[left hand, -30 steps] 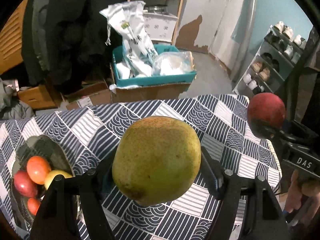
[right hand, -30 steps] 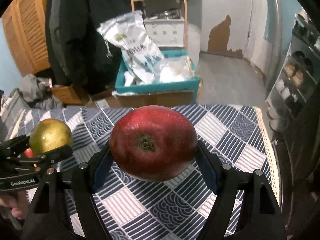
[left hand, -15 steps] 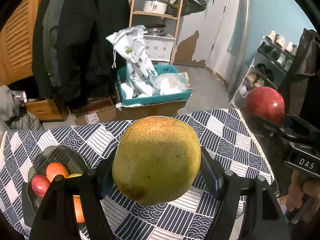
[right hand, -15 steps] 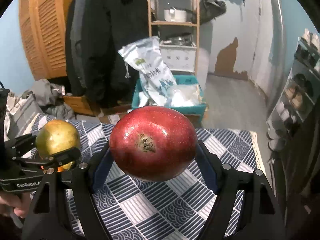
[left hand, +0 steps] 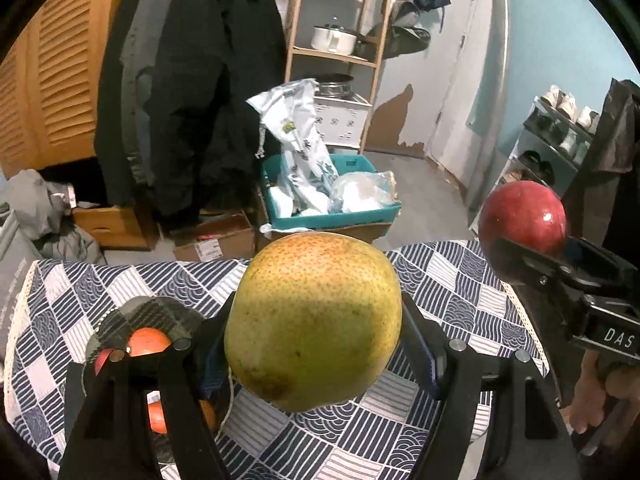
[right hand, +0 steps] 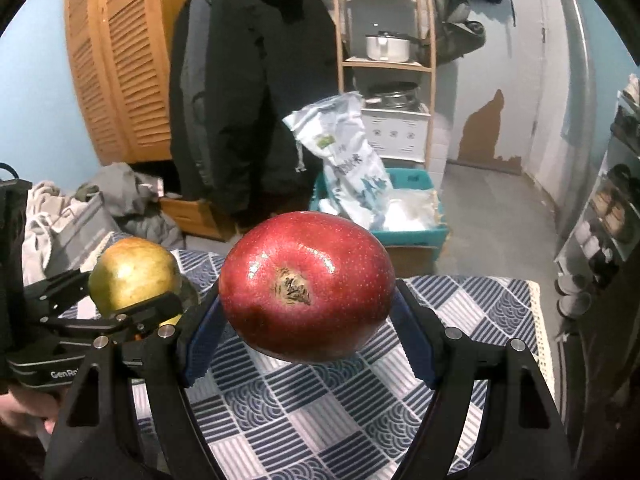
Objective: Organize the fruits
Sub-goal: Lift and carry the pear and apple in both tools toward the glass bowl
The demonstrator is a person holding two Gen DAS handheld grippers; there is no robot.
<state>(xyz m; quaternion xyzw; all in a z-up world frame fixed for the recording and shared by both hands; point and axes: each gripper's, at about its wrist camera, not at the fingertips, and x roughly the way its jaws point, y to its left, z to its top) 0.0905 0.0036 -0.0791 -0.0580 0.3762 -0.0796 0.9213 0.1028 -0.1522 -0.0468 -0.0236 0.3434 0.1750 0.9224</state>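
Note:
My left gripper (left hand: 314,344) is shut on a big yellow-green pear (left hand: 314,320), held in the air above the table. My right gripper (right hand: 306,312) is shut on a red apple (right hand: 306,284), also held above the table. In the left wrist view the red apple (left hand: 522,218) shows at the right, and in the right wrist view the pear (right hand: 134,276) shows at the left. A dark glass plate (left hand: 148,312) with orange and red fruits (left hand: 148,342) lies on the table at lower left, partly hidden behind my left gripper's finger.
A blue and white patterned tablecloth (left hand: 452,292) covers the small table (right hand: 500,300). Beyond its far edge stand a teal crate with bags (left hand: 332,200), cardboard boxes, a dark coat and a wooden shelf. A shoe rack (left hand: 556,140) lines the right wall.
Both grippers have risen and drawn back with their fruits still held. The table and the plate now show lower and farther off, and more of the room is in view.

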